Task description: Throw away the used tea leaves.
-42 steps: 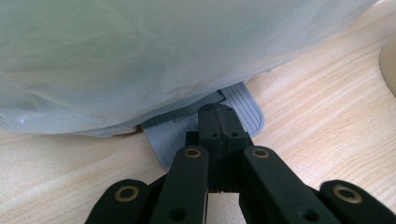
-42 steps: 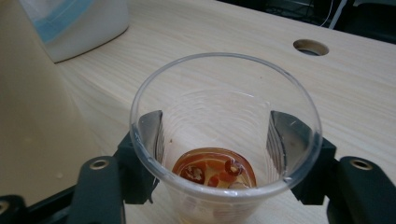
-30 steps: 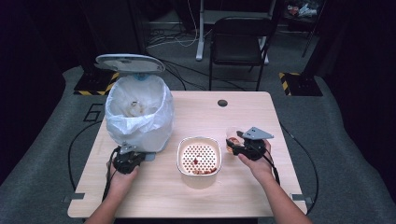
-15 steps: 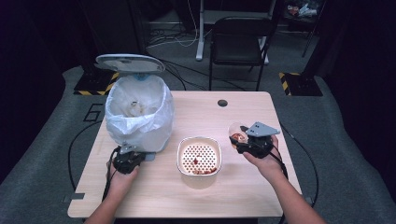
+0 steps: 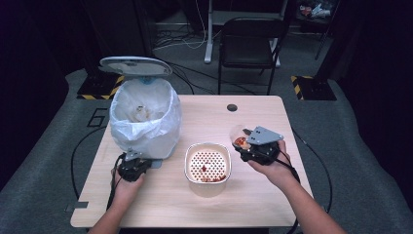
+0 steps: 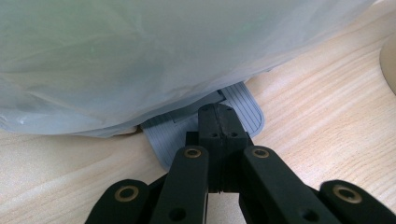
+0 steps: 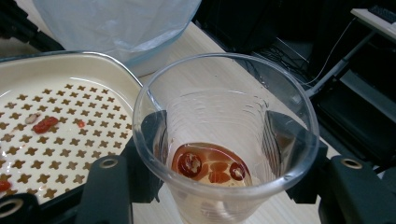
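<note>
Wood table [image 5: 253,117] in a dark room, bin [image 5: 146,122] far-left, strainer [image 5: 208,163] mid, bare front edge, left gripper [image 6: 218,122] closed on the pedal [image 6: 243,105], right gripper [image 7: 215,154] clasping a cup [image 7: 224,135].

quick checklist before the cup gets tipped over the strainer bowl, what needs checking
1. Grip on the clear plastic cup: the right gripper has a jaw pressed on each side of it. Ok.
2. Cup contents: red chili slices in a little liquid sit at the bottom, nothing spilled. Ok.
3. Cup over the perforated strainer bowl: in the high view it is held to the bowl's right, not above it. Not ok.
4. Bin lid: raised, with the bag-lined pedal bin open. Ok.
5. Left gripper: shut, its tip on the grey pedal. Ok.
6. Whether the bowl catches liquid under its holes: cannot tell.
</note>
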Motion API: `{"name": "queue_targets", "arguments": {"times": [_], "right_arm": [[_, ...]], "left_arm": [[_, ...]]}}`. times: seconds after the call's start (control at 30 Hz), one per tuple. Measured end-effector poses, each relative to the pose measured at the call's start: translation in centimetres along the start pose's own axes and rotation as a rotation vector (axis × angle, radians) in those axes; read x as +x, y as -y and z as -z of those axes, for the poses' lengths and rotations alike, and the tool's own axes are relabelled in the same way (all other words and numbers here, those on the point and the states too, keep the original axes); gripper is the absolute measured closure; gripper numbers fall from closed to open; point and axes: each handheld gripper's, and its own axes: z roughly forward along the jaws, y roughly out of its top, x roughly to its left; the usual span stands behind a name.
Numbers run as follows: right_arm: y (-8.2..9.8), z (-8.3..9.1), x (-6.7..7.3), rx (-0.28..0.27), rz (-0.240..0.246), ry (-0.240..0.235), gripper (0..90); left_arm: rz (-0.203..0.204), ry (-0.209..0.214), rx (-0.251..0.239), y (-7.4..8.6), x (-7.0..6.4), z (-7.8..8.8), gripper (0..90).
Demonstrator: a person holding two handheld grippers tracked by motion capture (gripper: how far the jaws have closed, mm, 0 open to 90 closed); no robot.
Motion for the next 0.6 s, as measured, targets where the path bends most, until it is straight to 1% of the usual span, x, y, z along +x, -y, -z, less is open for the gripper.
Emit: {"name": "queue_targets", "arguments": {"times": [0.07, 0.1, 0.17, 0.2, 0.23, 0.33, 0.4, 0.47, 0.53, 0.57, 0.6], "right_arm": [[-0.5, -0.1, 0.4, 0.008, 0.028, -0.001, 40.5], [-0.7, -0.1, 0.6, 0.014, 0.044, -0.001, 40.6], [-1.1, -0.2, 0.9, 0.02, 0.064, -0.003, 40.7], [-1.2, -0.3, 1.0, 0.02, 0.07, -0.005, 40.7], [-1.3, -0.3, 1.1, 0.024, 0.085, -0.005, 40.8], [-1.6, -0.3, 1.4, 0.029, 0.114, 0.001, 40.8], [-1.8, -0.3, 1.7, 0.036, 0.139, 0.002, 40.9], [-2.0, -0.3, 1.8, 0.037, 0.158, 0.005, 41.0], [-2.2, -0.3, 2.1, 0.039, 0.174, 0.008, 41.0], [-2.3, -0.3, 2.2, 0.041, 0.187, 0.011, 41.1], [-2.4, -0.3, 2.4, 0.044, 0.199, 0.013, 41.1]], "left_arm": [[-0.005, -0.002, 0.004, 0.0, 0.0, 0.0, 90.0], [-0.019, 0.0, 0.014, 0.0, 0.1, 0.1, 90.0], [-0.014, 0.002, 0.012, 0.0, 0.1, 0.1, 90.0], [-0.004, 0.002, 0.003, 0.0, 0.0, 0.0, 90.0], [0.015, 0.001, -0.016, 0.0, -0.1, -0.1, 90.0], [0.012, 0.003, -0.01, 0.0, -0.1, 0.0, 90.0], [0.002, 0.001, -0.002, 0.0, 0.0, 0.0, 90.0], [0.003, 0.001, -0.003, 0.0, 0.0, 0.0, 90.0], [-0.004, -0.001, 0.003, 0.0, 0.0, 0.0, 90.0], [-0.016, 0.002, 0.013, 0.0, 0.1, 0.1, 90.0], [-0.012, 0.002, 0.01, 0.0, 0.1, 0.1, 90.0]]}}
